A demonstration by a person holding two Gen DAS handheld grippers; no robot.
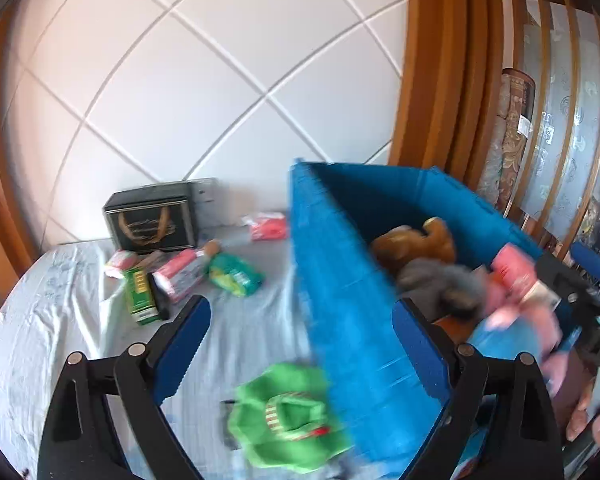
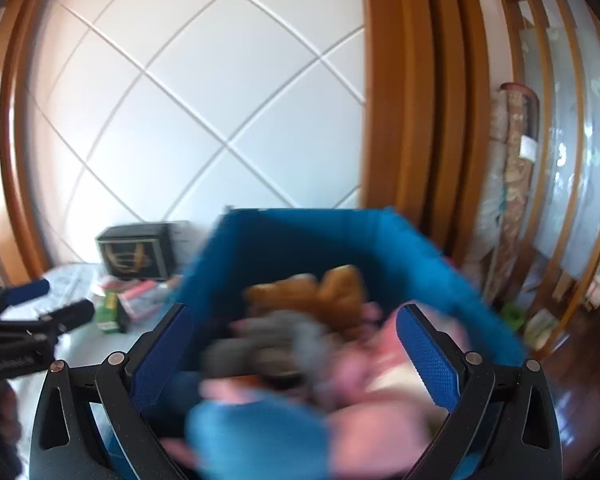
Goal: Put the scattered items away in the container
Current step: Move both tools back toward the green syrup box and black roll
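Observation:
A blue fabric bin [image 1: 340,280] stands on the bed and holds a brown plush [image 1: 416,242], a grey plush [image 1: 444,284] and pink items [image 1: 516,276]. My left gripper [image 1: 300,316] is open and empty, straddling the bin's near left wall. A green garment [image 1: 284,420] lies on the sheet just below it. My right gripper [image 2: 296,328] is open over the bin [image 2: 300,236], above the blurred brown plush [image 2: 320,292], grey plush [image 2: 276,340] and pink things [image 2: 380,384]. A green box [image 1: 140,296], a pink pack [image 1: 180,274] and a green pouch [image 1: 236,272] lie scattered on the bed.
A black box [image 1: 152,220] stands at the headboard with a red pack [image 1: 268,226] beside it. The padded white headboard [image 1: 204,80] is behind. A wooden frame [image 1: 440,80] and rolled rugs [image 1: 512,136] are at the right. The right view is motion-blurred.

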